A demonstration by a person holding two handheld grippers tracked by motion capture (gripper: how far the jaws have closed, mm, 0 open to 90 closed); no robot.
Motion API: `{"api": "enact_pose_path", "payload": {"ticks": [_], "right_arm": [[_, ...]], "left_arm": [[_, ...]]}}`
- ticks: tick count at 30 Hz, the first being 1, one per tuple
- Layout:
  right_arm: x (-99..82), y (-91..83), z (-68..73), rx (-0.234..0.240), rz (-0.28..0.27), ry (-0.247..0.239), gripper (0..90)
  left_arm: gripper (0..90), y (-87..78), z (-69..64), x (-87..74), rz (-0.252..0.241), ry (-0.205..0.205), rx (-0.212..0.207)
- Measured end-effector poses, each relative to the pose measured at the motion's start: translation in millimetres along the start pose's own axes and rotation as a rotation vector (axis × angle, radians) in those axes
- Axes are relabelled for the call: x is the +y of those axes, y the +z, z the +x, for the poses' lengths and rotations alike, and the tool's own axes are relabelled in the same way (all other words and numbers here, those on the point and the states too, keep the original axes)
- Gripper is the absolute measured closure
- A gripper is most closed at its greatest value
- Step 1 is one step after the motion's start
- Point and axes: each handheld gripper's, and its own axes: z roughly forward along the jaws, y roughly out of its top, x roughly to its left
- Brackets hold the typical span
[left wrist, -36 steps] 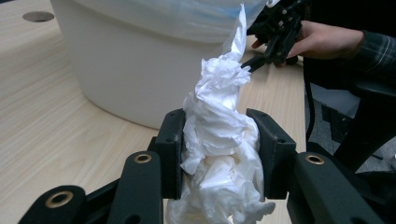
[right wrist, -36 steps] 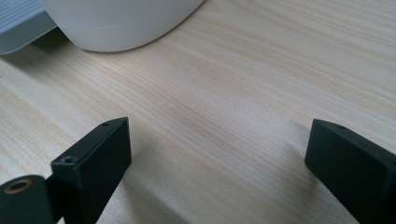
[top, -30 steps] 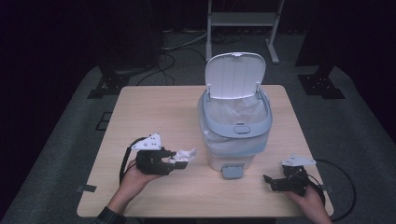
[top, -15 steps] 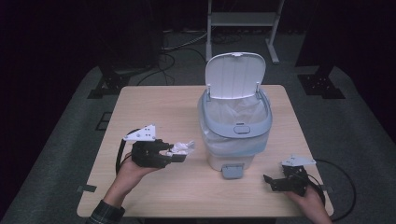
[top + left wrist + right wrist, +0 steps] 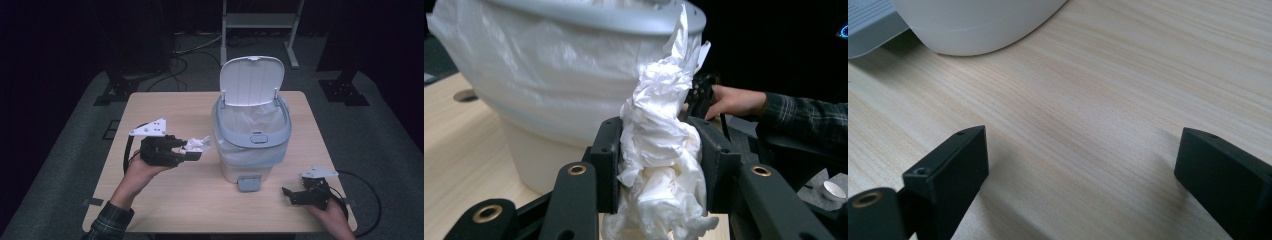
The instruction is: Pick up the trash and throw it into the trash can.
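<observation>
A white pedal bin [image 5: 252,140] with a grey rim, a plastic liner and its lid raised stands on the wooden table [image 5: 165,107]. My left gripper [image 5: 192,150] is shut on a crumpled white tissue [image 5: 196,144], held in the air just left of the bin. In the left gripper view the tissue [image 5: 659,150] is squeezed between both jaws, with the bin's liner [image 5: 549,85] close behind. My right gripper [image 5: 290,195] rests low over the table's front right, jaws wide apart. The right gripper view has bare wood between its jaws [image 5: 1083,165] and the bin's base [image 5: 973,25] ahead.
The bin's grey foot pedal [image 5: 248,183] sticks out toward the front edge. A metal stand [image 5: 260,20] and cables [image 5: 195,47] lie on the dark floor beyond the table. Bare wood [image 5: 165,107] spreads left of and behind the bin.
My left gripper has lifted the tissue off the table and carried it up, slightly nearer the bin. The right gripper has stayed put.
</observation>
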Motion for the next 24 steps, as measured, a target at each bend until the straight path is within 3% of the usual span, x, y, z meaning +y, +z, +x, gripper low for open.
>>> {"api": "enact_pose_path", "payload": {"ticks": [24], "right_arm": [[0.0, 0.0, 0.0, 0.000, 0.000, 0.000, 6.0]], "left_arm": [[59.3, 8.5, 2.9, 75.0, -0.047, 0.085, -0.037]]}}
